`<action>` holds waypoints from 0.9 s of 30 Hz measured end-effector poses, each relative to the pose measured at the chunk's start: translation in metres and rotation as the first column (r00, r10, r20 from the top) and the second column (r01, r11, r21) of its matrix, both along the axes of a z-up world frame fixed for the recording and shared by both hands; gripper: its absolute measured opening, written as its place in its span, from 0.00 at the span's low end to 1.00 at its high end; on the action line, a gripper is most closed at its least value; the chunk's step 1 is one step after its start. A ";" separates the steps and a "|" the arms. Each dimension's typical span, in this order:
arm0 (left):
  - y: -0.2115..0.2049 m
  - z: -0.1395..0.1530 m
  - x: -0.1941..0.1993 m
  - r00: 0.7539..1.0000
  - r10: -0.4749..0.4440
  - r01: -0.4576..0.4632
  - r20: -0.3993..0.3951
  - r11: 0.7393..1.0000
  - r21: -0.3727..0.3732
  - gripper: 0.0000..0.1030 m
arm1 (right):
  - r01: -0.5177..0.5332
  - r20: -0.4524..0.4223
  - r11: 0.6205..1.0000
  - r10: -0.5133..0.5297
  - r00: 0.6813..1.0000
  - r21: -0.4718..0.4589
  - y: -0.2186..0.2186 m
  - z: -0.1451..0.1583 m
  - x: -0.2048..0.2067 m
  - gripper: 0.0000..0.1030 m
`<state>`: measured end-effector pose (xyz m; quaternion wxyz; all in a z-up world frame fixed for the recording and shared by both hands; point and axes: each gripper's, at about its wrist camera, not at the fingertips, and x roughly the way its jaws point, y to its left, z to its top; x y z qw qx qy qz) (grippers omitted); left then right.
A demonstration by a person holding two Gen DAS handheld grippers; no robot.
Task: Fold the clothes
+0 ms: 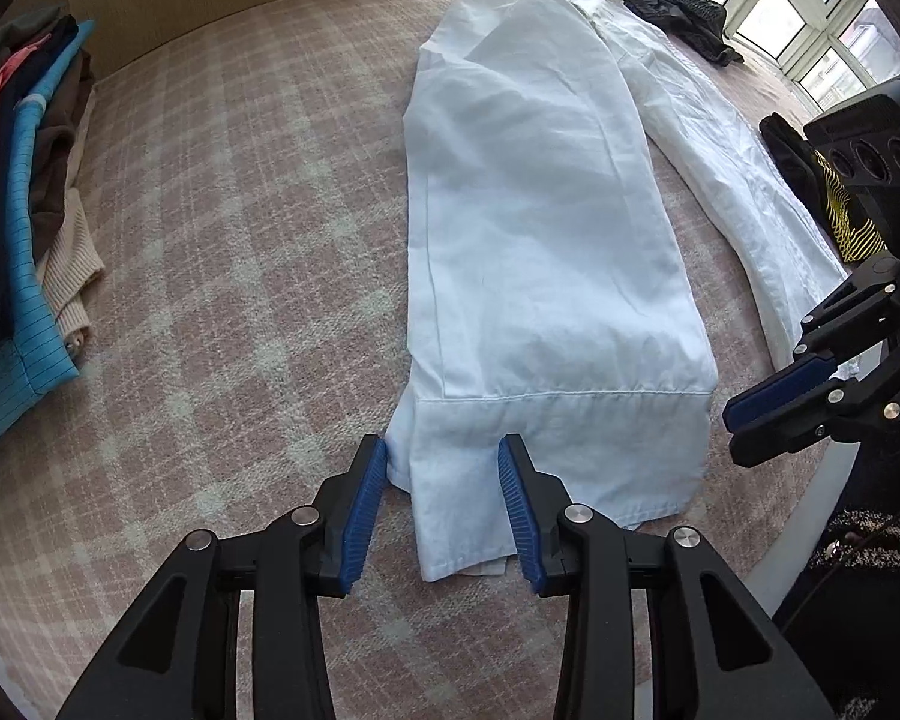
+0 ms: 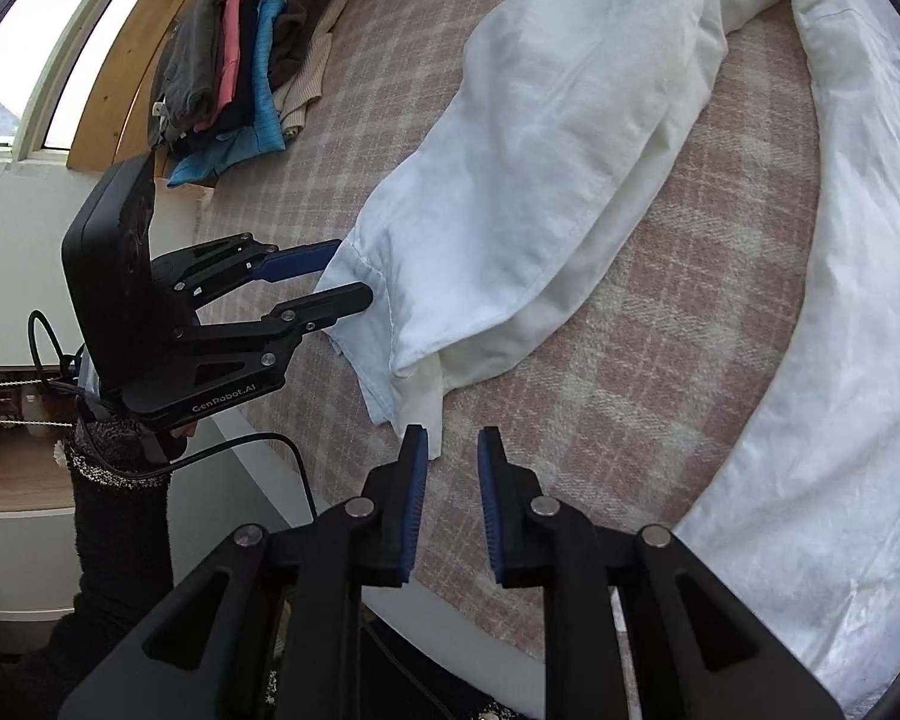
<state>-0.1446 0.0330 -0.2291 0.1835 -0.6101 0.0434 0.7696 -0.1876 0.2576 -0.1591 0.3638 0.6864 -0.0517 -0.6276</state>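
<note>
Looking down along the left claw (image 1: 443, 501), the left wrist view showed its blue pads parted, with the cuff end of a white garment's sleeve (image 1: 534, 252) lying between them, slack on the surface. The left pad touched the cuff's edge; the right pad stood just beside the fabric, and nothing was pinched. The sleeve ran from 6 o'clock up toward 12 o'clock across a pink-and-cream plaid bed cover (image 1: 240, 210). The rest of the white garment (image 1: 732, 168) stretched along the sleeve's right side, toward 2 o'clock. A stack of folded clothes (image 1: 24, 192) lay at 9 o'clock, with blue, pink, brown and cream layers. A dark garment (image 1: 684, 12) lay at 1 o'clock near the windows. The right claw (image 1: 768, 402) entered at 3 o'clock, near the cuff's right corner but apart from it.

Through the right wrist view, the right claw (image 2: 453, 501) had its pads slightly parted over bare plaid cover (image 2: 660, 360), holding nothing. Its left fingertip sat just beside the lowest corner of the cuff (image 2: 390, 360). The sleeve rose from there toward 1 o'clock, and the broad body of the white garment (image 2: 840, 390) curved down the right side from 1 to 5 o'clock. The left claw (image 2: 345, 276) reached in from 9 o'clock, its fingers spread either side of the cuff's edge. The folded stack (image 2: 252, 60) sat at 11 o'clock.
</note>
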 end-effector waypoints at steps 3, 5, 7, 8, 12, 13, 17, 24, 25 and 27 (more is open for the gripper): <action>0.002 -0.001 -0.001 1.000 -0.013 0.013 0.007 0.999 0.035 0.10 | 0.114 -0.177 0.985 -0.089 0.980 0.133 0.034 0.004 -0.046 0.27; 0.002 -0.001 -0.003 1.000 -0.005 0.004 0.013 0.999 0.050 0.07 | 0.190 -0.301 0.950 -0.111 0.947 0.247 0.052 -0.001 -0.075 0.28; 0.000 0.003 -0.005 1.000 0.006 -0.007 0.010 0.999 0.052 0.06 | 0.232 -0.302 0.928 -0.141 0.943 0.291 0.067 -0.016 -0.096 0.28; -0.004 0.007 -0.007 1.000 0.014 -0.014 0.002 0.999 0.038 0.06 | 0.233 -0.279 0.924 -0.148 0.949 0.303 0.072 -0.023 -0.103 0.28; -0.030 0.029 -0.019 0.996 0.065 -0.072 -0.063 0.990 -0.121 0.06 | 0.202 -0.300 0.927 -0.104 0.948 0.317 0.073 -0.025 -0.104 0.31; -0.040 0.034 -0.024 0.994 0.081 -0.094 -0.080 0.980 -0.176 0.06 | 0.185 -0.304 0.925 -0.082 0.949 0.331 0.071 -0.026 -0.103 0.32; -0.065 0.032 -0.046 0.993 0.103 -0.115 -0.060 0.960 -0.255 0.07 | 0.128 -0.303 0.916 -0.008 0.953 0.380 0.064 -0.029 -0.101 0.34; -0.066 -0.005 -0.060 0.997 0.079 -0.071 0.005 0.917 -0.392 0.14 | 0.099 -0.253 0.911 0.006 0.967 0.401 0.071 -0.032 -0.105 0.34; -0.069 -0.004 -0.060 0.996 0.087 -0.080 -0.001 0.912 -0.403 0.17 | 0.101 -0.254 0.910 0.005 0.967 0.403 0.072 -0.031 -0.104 0.34; -0.075 0.000 -0.059 0.994 0.104 -0.101 -0.016 0.899 -0.426 0.20 | 0.106 -0.256 0.907 0.002 0.967 0.408 0.075 -0.029 -0.104 0.34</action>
